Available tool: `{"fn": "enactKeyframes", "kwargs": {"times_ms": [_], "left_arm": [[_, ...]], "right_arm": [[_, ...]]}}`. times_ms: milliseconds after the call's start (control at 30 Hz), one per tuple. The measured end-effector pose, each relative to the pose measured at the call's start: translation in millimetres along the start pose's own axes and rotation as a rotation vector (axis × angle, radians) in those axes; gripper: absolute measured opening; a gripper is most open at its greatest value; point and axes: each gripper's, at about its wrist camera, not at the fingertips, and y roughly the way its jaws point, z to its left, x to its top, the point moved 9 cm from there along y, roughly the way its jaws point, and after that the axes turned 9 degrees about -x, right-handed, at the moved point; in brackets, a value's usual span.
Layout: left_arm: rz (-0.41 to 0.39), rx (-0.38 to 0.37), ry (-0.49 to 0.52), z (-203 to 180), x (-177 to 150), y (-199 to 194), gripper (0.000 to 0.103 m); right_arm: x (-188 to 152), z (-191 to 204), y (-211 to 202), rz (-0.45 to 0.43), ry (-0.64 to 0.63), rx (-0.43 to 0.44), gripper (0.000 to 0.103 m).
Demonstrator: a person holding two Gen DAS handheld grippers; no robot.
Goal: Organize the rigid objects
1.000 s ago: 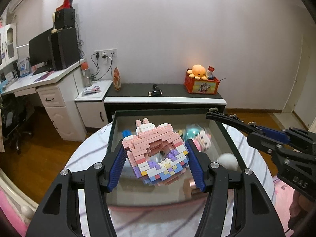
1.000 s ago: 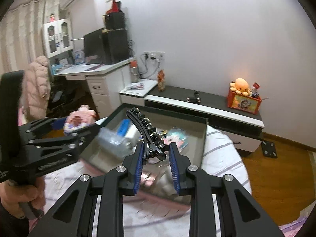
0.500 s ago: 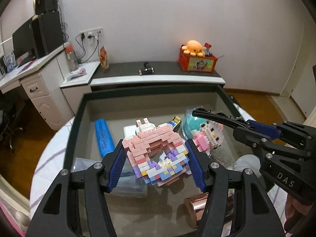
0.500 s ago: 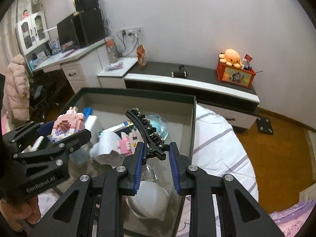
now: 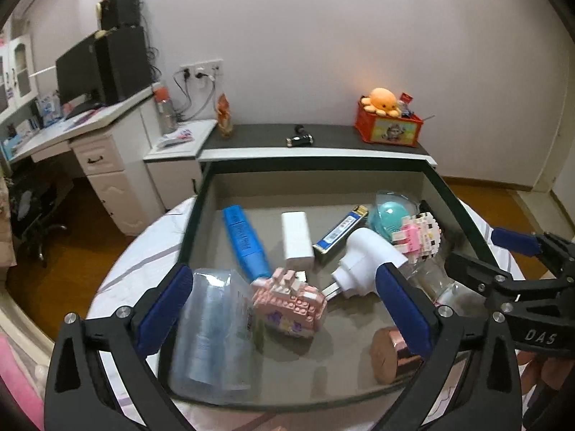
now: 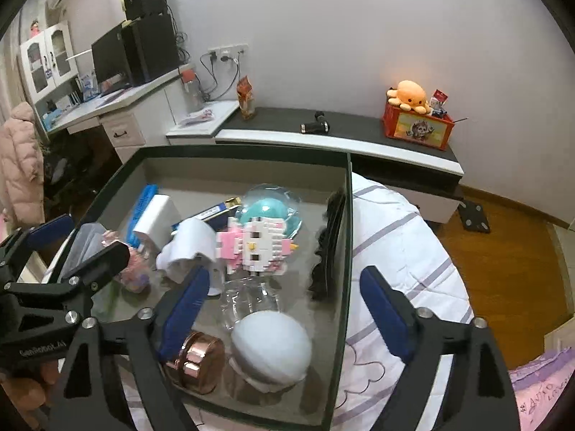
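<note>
White walls and a low dark-topped cabinet point(image 5: 316, 140) stood behind a dark-rimmed tray point(image 5: 316, 165) that rested on a striped white cloth point(image 6: 402, 251).

The left gripper point(image 5: 287, 301) hung over the tray's near end with its blue-padded fingers point(image 5: 165, 309) spread wide and gripping nothing. Between them, on the tray floor, lay the pink brick figure point(image 5: 289, 303), touching neither pad. A clear plastic package point(image 5: 212, 330) lay just beside it on the left, and a copper-coloured lid point(image 5: 390, 353) sat near the right pad. Farther in lay a blue case point(image 5: 244, 240), a white box point(image 5: 296, 237), a white plug adapter point(image 5: 363, 258) and a blue-labelled lighter point(image 5: 339, 233).

The right gripper point(image 6: 287, 309) was likewise spread wide and empty, one finger point(image 6: 183, 316) over the tray and the other over the cloth outside the rim. Below it sat a white round object point(image 6: 271, 348); beyond that were a pink-and-white brick cat point(image 6: 257, 244) and a teal ball in a clear dome point(image 6: 269, 204). A black hair clip point(image 6: 329, 244) lay along the tray's right wall.
</note>
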Motion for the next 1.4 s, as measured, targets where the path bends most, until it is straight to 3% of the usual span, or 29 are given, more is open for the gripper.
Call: {"fn": "enactKeyframes", "kwargs": {"times_ms": [300, 500, 533, 567, 867, 1100, 1400], "left_arm": [[-0.094, 0.038, -0.006, 0, -8, -61, 0.103], [-0.149, 0.058, -0.023, 0, -23, -123, 0.103], [-0.164, 0.059, -0.031, 0, -26, -136, 0.103], [-0.176, 0.060, -0.038, 0, -29, -149, 0.103], [-0.254, 0.078, -0.027, -15, -69, -249, 0.103], [-0.287, 0.133, 0.029, -29, -102, -292, 0.103], [-0.297, 0.141, -0.007, -21, -121, -315, 0.103]], "right_arm": [[-10, 5, -55, -0.091, 0.095, -0.008, 0.090], [-35, 12, -127, -0.197, 0.103, -0.044, 0.091], [-41, 12, -141, -0.214, 0.106, -0.062, 0.093], [-46, 11, -154, -0.233, 0.107, -0.082, 0.103], [-97, 17, -267, -0.384, 0.104, -0.140, 0.103], [-127, 20, -301, -0.416, 0.140, -0.139, 0.103], [-135, 40, -314, -0.442, 0.116, -0.128, 0.103]]}}
